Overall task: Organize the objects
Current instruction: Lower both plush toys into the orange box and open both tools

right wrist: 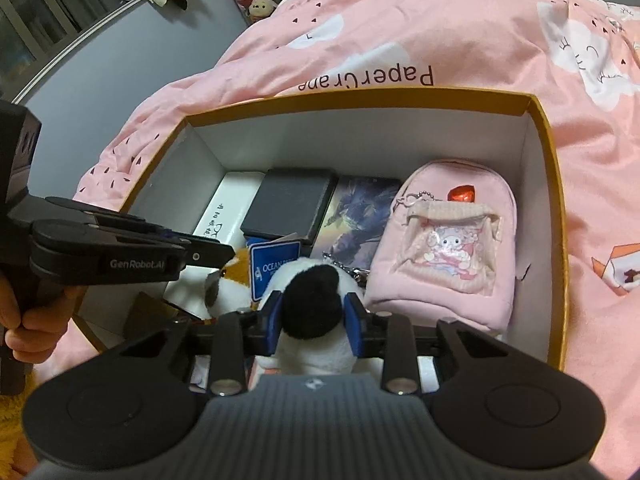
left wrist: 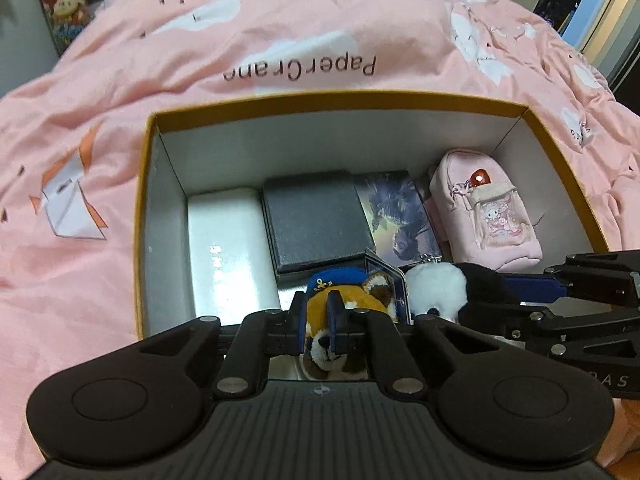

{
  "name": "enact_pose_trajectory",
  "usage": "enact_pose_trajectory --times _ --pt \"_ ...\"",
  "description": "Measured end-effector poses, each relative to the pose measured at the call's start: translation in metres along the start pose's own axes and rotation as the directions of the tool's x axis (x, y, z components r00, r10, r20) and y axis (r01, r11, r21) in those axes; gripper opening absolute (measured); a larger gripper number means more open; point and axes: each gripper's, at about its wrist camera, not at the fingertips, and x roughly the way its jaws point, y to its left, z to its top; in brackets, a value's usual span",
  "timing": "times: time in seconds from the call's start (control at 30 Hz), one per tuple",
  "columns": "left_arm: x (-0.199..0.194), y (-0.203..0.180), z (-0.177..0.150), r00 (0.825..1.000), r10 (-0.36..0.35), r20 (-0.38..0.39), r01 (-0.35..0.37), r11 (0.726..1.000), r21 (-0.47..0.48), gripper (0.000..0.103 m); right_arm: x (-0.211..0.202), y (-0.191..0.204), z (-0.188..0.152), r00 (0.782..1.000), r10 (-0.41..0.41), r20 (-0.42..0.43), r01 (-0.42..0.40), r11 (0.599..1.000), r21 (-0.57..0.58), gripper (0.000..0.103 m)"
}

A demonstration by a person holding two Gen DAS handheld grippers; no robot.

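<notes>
An open cardboard box with mustard-yellow rim and white inner walls [left wrist: 149,216] sits on a bed covered by a pink printed duvet [left wrist: 280,40]. Both soft toys are at the near end of the box. The left hand-held gripper [left wrist: 316,322] is closed on a small orange-and-white plush fox in a blue sailor cap [left wrist: 348,304], its blue pads pinching the head. The right hand-held gripper [right wrist: 314,316] is closed on a white-and-black plush panda [right wrist: 312,300], clamped around the black patch.

Both toys look light and squashy – they should give under the pads without slipping, and a hold across the head or body seems safest; the blue paper tag [right wrist: 274,270] and bead chain would likely tear or slide.

Further in lie a glossy white oblong case [left wrist: 228,248], a flat dark grey box [left wrist: 316,220] and an illustrated card box [left wrist: 396,216], with a pink miniature backpack pouch [right wrist: 444,256] standing at the right – a red shiny item peeks from its top, unidentifiable.

The toys' lower bodies are hidden behind the gripper housings, so whether they rest on the box floor cannot be told.
</notes>
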Motion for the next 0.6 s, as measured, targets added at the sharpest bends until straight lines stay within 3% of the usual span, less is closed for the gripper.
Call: enact_pose_trajectory --times 0.3,0.47,0.6 --pt "-0.041 -0.028 -0.014 0.992 0.066 0.106 -0.072 0.996 0.052 0.02 -0.038 0.016 -0.013 0.996 -0.045 0.076 0.048 0.998 -0.046 0.04" --pt "-0.068 -0.043 -0.022 0.985 0.051 0.164 -0.061 0.996 0.061 0.022 -0.075 0.029 -0.026 0.986 -0.061 0.157 0.074 0.995 -0.074 0.041" --pt "-0.094 -0.058 -0.033 0.969 0.023 0.244 -0.039 0.997 0.062 0.022 -0.106 0.036 -0.041 0.973 -0.073 0.221 0.095 0.991 -0.092 0.041"
